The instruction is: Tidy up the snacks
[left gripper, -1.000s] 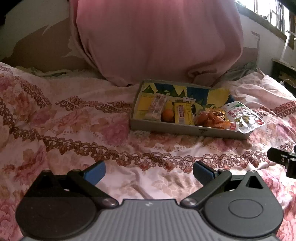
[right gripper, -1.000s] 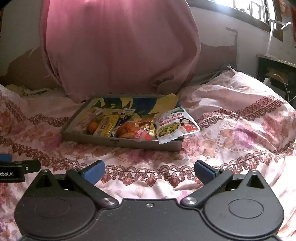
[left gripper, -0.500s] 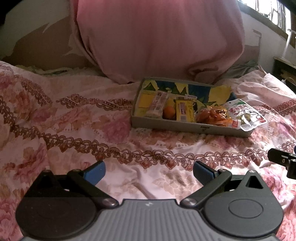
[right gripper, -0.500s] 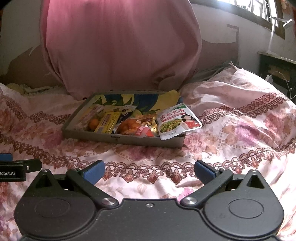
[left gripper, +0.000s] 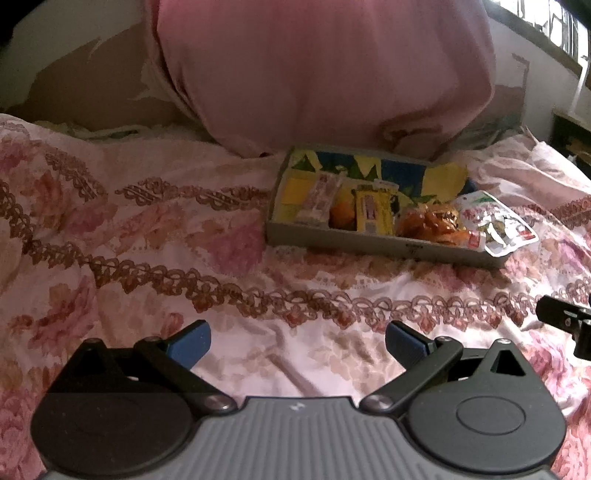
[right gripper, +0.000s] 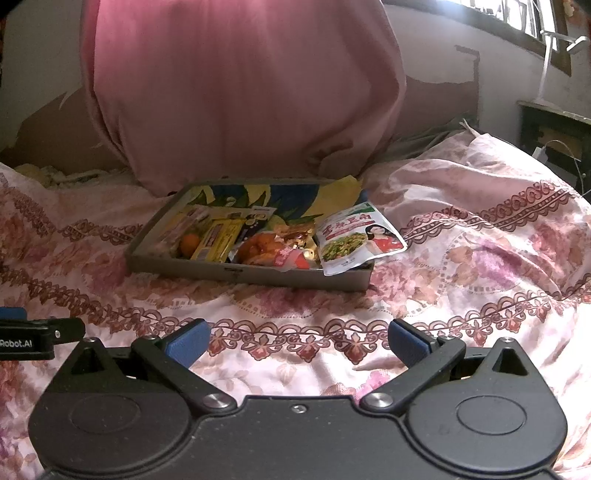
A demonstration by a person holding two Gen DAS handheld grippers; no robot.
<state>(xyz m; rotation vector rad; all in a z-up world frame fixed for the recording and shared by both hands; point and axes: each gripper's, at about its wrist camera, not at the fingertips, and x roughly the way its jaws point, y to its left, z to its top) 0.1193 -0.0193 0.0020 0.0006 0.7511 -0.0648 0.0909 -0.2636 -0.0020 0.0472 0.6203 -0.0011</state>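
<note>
pink floral bedspread (right gripper: 461, 258) carries the grey tray (right gripper: 243, 274), and we see the snacks lying in it: a green pouch (right gripper: 360, 236) overhanging its right corner, an orange bag (right gripper: 264, 248), a yellow bar (right gripper: 218, 238), a small orange (right gripper: 190, 243). our left gripper (left gripper: 297, 341) and right gripper (right gripper: 297, 341) hover with jaws released, holding nothing. if we tidy further, we'd seat the pouch fully inside. compared with a second ago, the tray sits slightly farther away.

Pink floral-patterned bedspread (left gripper: 155, 236) covers the bed, large pink fabric-covered pillow (right gripper: 240, 88) propped against peeling beige wall (left gripper: 74, 88), dark side table (right gripper: 554, 133) at right below bright window (right gripper: 517, 14).
</note>
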